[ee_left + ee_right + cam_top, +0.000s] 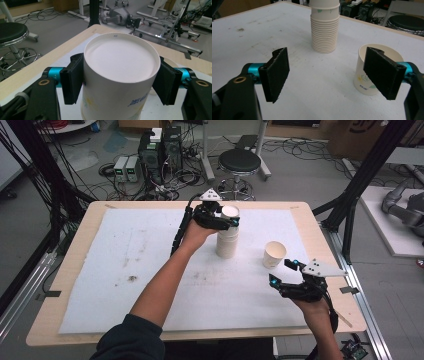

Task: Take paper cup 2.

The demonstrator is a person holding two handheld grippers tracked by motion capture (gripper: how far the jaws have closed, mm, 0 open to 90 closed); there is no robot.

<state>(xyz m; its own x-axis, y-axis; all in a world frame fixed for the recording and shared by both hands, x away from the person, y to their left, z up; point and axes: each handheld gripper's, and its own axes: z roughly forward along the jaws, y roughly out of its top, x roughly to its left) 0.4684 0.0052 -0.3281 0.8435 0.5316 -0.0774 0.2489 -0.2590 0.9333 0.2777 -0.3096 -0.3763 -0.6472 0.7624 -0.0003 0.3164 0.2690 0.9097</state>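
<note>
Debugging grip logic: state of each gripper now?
Left gripper: shut on the top cup of the stack.
Right gripper: open, holding nothing.

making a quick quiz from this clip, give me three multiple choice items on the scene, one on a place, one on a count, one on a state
1. Where is the single upright cup?
A. just ahead of the right gripper
B. on the stool
C. on top of the stack

2. How many cups stand apart from the stack of cups?
A. none
B. one
C. three

3. What is the left gripper doing?
A. lying on the table
B. holding a spoon
C. closed on the stack's top cup

Answers: 1 A, the high view shows it on the white mat near that gripper. 2 B, one cup stands alone. 3 C, the left gripper view shows both pads against its sides.
</note>
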